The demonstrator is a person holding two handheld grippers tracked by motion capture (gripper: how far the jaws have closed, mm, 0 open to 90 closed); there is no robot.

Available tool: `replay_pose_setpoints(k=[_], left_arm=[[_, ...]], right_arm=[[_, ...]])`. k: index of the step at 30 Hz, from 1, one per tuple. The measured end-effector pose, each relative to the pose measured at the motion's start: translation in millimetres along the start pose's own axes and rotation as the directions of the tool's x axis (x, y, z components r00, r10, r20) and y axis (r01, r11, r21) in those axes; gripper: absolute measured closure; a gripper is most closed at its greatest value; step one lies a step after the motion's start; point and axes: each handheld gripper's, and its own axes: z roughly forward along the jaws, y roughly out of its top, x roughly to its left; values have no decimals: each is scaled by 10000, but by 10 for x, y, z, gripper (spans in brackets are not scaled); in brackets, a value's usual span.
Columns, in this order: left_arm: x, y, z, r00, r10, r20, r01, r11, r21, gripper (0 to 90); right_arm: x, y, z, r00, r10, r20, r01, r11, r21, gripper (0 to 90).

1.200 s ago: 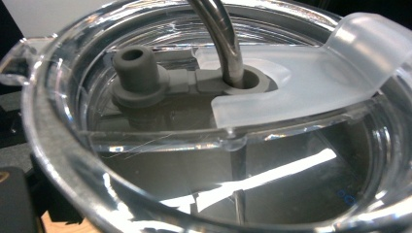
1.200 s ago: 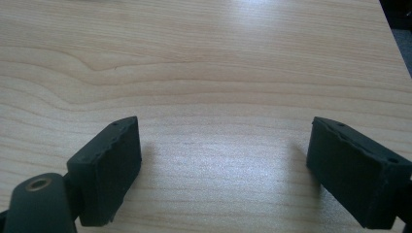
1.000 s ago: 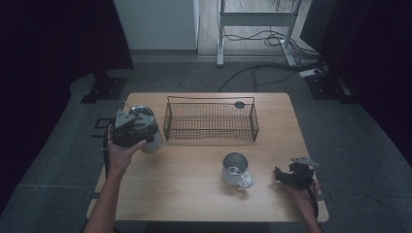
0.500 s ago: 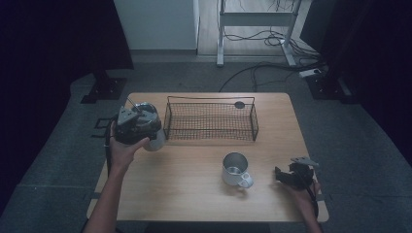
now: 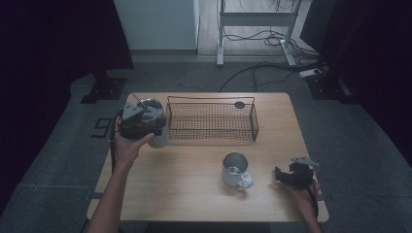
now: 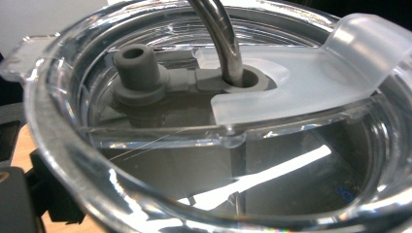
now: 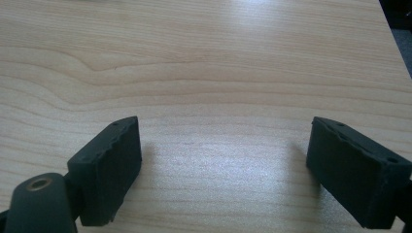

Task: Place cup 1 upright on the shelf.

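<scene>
Tumbler (image 5: 154,127), lidded with a steel straw, hung at the table's (image 5: 194,199) left edge beside the wire basket (image 5: 212,121), clamped in the left gripper (image 5: 138,119) for carrying; the right gripper (image 7: 223,160) rested open-jawed near the right edge.

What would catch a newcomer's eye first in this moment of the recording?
Most striking is the tumbler with its clear lid and bent metal straw, at the left gripper beside the wire basket's left end. Next comes the metal mug standing alone mid-table, and the right gripper near the table's right edge, jaws apart over bare wood.
</scene>
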Motion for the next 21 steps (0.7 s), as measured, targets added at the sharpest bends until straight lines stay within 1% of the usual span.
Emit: replay_pose_setpoints(k=[3, 7, 12, 13, 17, 21], left_arm=[[-13, 27, 6, 10000, -2, -82, 2, 10000, -54, 40], [-13, 62, 18, 10000, -86, 17, 86, 9999, -85, 40], [-27, 103, 46, 10000, -95, 17, 95, 9999, -52, 40], [-30, 114, 58, 9999, -101, 73, 101, 9999, -18, 40], [-46, 147, 89, 10000, 10, 31, -10, 10000, 13, 40], [-58, 181, 117, 10000, -7, 53, 8, 9999, -143, 40]], right_arm=[[0, 0, 0, 10000, -3, 1, 3, 10000, 2, 124], [-2, 0, 0, 10000, -22, 0, 22, 10000, -1, 125], [-1, 0, 0, 10000, -7, 5, 7, 10000, -4, 125], [-1, 0, 0, 10000, -8, 3, 8, 10000, -6, 125], [-2, 0, -1, 10000, -14, -3, 14, 10000, 12, 125], [-2, 0, -1, 10000, -14, -3, 14, 10000, 10, 125]])
